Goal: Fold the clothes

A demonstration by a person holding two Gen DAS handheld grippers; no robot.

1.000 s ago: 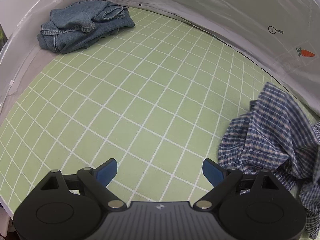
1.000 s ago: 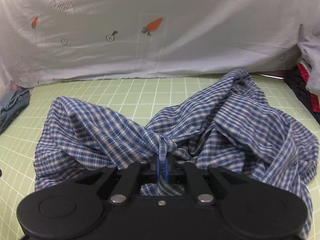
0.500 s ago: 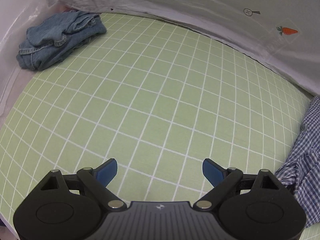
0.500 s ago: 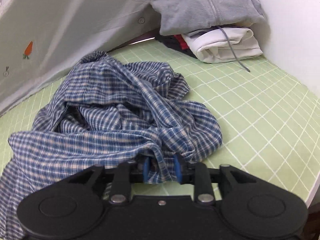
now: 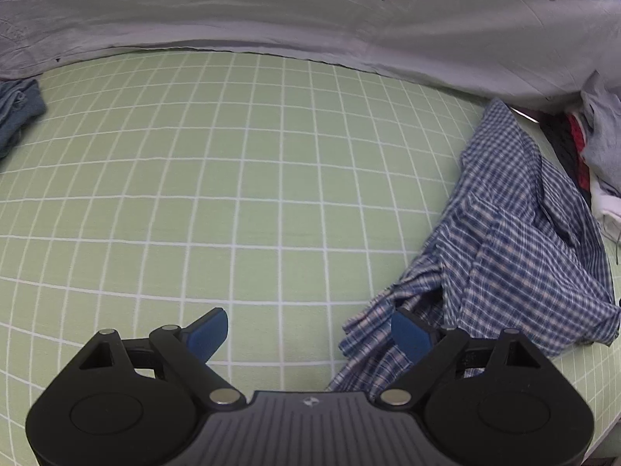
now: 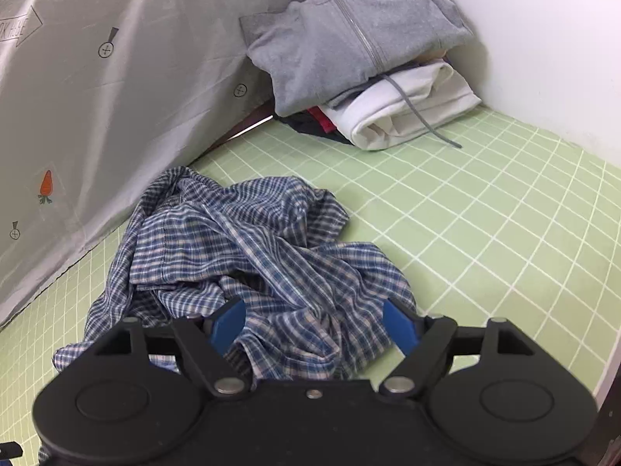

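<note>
A crumpled blue plaid shirt point(image 6: 248, 256) lies in a heap on the green grid mat point(image 6: 485, 233). My right gripper point(image 6: 314, 324) is open, its blue fingers straddling the near part of the heap with cloth between them. In the left wrist view the shirt point(image 5: 516, 248) lies at the right. My left gripper point(image 5: 310, 336) is open and empty over the mat point(image 5: 233, 194), its right finger at the shirt's near edge.
A stack of folded clothes topped by a grey zip hoodie point(image 6: 349, 39) sits in the far right corner against the white wall. Folded jeans point(image 5: 15, 116) lie at the far left. A white carrot-print sheet point(image 5: 310, 7) hangs behind the mat.
My right gripper has opened and let go of the plaid shirt, which now lies on the mat. My left gripper has swung right, bringing the shirt into its view.
</note>
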